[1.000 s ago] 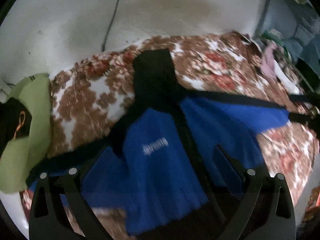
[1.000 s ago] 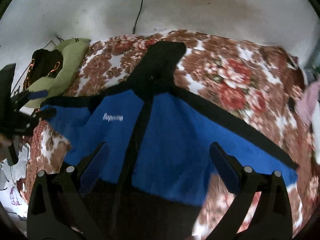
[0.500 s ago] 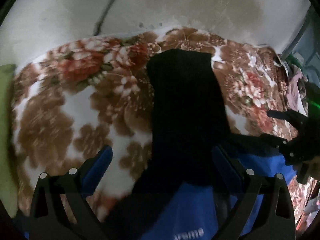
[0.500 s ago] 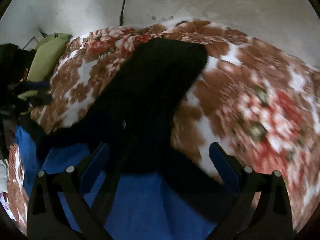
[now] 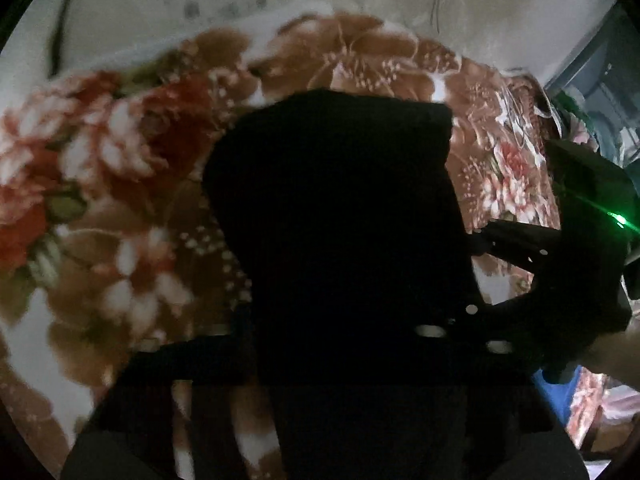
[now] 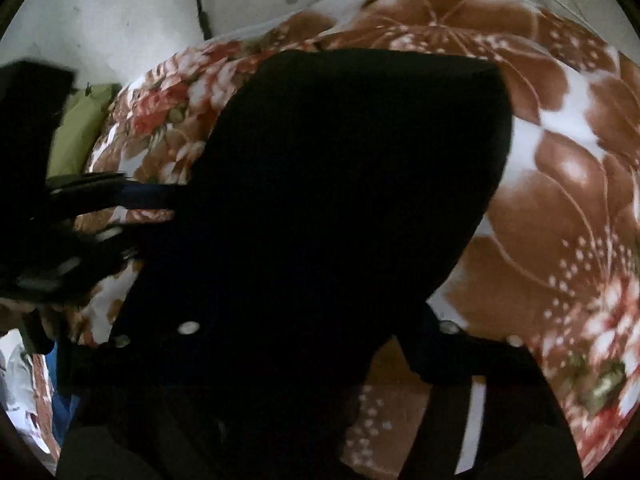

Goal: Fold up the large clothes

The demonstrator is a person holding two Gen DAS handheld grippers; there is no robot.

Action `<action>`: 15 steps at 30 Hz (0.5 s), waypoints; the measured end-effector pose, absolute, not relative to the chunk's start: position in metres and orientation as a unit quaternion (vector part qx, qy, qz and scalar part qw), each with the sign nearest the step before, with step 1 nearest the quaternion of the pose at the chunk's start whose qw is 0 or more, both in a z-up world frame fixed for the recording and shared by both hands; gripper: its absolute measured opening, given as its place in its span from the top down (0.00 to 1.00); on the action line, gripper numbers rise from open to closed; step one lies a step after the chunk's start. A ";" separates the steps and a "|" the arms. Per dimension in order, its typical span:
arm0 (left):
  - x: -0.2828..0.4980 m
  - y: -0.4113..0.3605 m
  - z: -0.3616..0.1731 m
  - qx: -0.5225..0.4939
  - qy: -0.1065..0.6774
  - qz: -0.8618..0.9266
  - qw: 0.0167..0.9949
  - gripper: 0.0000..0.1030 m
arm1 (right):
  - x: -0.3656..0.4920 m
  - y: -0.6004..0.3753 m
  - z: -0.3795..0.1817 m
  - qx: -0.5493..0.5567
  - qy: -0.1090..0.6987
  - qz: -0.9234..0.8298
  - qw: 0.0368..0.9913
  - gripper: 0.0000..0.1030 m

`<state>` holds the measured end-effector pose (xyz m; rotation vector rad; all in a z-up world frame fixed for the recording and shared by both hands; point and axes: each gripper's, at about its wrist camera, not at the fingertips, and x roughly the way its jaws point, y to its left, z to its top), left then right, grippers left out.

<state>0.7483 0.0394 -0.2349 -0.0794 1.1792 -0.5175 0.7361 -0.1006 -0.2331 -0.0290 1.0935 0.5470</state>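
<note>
Since both cameras are jammed right up against the black hood (image 5: 340, 216) of the jacket, which lies flat on the flowery bedspread (image 5: 120, 184), I can't see much else. Only a sliver of its blue body (image 5: 556, 392) peeks out at the lower right of the left view.

The left gripper (image 6: 160, 200) has just been closing at the hood's left edge, the right gripper (image 5: 476, 240) at its right edge. From each one's own camera the fingers are lost in the dark cloth. So I can't tell if either is actually pinching fabric or just sitting beside it.

What could go wrong: a gripper might catch only the top layer of the hood. Or it might grab the bedspread along with it, and then the fold would drag the cover up or come out lopsided.

Compared with a second ago, when the whole blue jacket lay spread out in view, both grippers have dropped in close and the hood now fills the picture.
</note>
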 end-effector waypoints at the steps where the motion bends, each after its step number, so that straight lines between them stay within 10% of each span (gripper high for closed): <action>1: 0.750 0.037 -0.238 -0.036 0.553 -0.247 0.795 0.82 | 0.737 -0.099 -0.233 -0.017 0.515 0.264 0.816 0.56; 6: 0.738 0.030 -0.221 -0.017 0.532 -0.272 0.802 0.93 | 0.730 -0.100 -0.224 -0.033 0.506 0.276 0.817 0.87; 15: 0.669 0.029 -0.123 0.016 0.471 -0.310 0.826 0.94 | 0.662 -0.107 -0.131 -0.078 0.444 0.303 0.840 0.91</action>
